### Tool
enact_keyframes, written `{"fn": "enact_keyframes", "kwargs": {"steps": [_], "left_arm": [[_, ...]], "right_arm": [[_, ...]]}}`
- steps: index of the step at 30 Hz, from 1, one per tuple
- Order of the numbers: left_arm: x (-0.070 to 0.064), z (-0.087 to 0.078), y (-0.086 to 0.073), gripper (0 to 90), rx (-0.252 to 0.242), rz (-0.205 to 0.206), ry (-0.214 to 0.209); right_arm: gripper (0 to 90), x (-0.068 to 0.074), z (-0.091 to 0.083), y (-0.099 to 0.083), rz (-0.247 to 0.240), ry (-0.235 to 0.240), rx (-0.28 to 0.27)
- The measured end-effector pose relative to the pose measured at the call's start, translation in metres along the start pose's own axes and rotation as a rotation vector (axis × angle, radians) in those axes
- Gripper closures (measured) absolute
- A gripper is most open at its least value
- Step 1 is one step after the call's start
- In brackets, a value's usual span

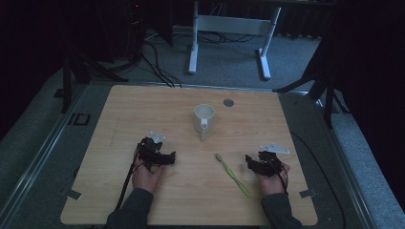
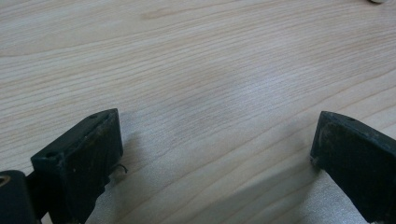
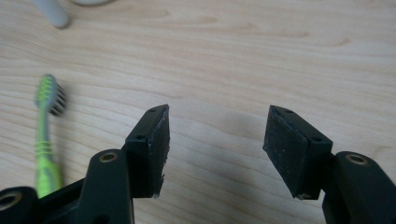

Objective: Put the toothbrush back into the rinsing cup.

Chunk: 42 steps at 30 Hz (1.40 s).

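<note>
Your right gripper (image 3: 215,140) sits with its jaws spread apart, grasping nothing. The green toothbrush (image 3: 45,135) lies flat on the table (image 3: 261,56) just to its left, bristle end forward, not touching it. Your left gripper (image 2: 215,154) is spread too, over bare wood.

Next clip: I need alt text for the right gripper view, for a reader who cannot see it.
The right gripper hovers over a wooden table with its two black jaws open and nothing between them. A green toothbrush lies to their left, bristle end pointing away.
</note>
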<state>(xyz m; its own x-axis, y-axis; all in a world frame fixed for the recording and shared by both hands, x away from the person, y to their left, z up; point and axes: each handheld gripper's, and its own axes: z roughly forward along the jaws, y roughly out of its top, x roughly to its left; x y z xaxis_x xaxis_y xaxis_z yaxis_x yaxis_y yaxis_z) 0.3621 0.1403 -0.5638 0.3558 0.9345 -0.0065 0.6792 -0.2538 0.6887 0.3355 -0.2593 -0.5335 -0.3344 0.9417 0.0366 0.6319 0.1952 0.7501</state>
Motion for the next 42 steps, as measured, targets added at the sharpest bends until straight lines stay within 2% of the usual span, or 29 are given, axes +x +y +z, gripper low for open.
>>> {"fn": "enact_keyframes", "kwargs": {"steps": [8,11,14,23,26,31,34,39,42], "left_arm": [[-0.001,0.0,0.0,2.4,0.0,-0.008,0.007],[-0.001,0.0,0.0,2.4,0.002,-0.01,0.01],[-0.001,0.0,0.0,2.4,0.001,-0.011,0.011],[-0.002,0.0,0.0,2.4,0.002,-0.012,0.013],[-0.002,0.0,0.0,2.4,0.002,-0.013,0.013],[-0.002,0.0,0.0,2.4,0.002,-0.013,0.013],[-0.002,0.0,0.0,2.4,0.002,-0.013,0.014],[-0.002,0.0,0.0,2.4,0.003,-0.013,0.014],[-0.002,0.0,0.0,2.4,0.003,-0.013,0.014]], "right_arm": [[42.2,0.004,-0.012,0.004,0.027,0.016,0.011],[45.0,0.005,-0.021,0.008,0.001,0.046,0.027],[46.7,0.007,-0.025,0.01,-0.03,0.05,0.041],[49.0,0.013,-0.033,0.019,-0.04,0.079,0.075],[52.0,0.017,-0.036,0.024,-0.055,0.078,0.073],[58.1,0.022,-0.037,0.033,-0.11,0.074,0.09],[58.5,0.024,-0.039,0.037,-0.1,0.081,0.099],[58.5,0.027,-0.041,0.045,-0.133,0.08,0.111],[58.7,0.029,-0.042,0.048,-0.129,0.089,0.116]]}}
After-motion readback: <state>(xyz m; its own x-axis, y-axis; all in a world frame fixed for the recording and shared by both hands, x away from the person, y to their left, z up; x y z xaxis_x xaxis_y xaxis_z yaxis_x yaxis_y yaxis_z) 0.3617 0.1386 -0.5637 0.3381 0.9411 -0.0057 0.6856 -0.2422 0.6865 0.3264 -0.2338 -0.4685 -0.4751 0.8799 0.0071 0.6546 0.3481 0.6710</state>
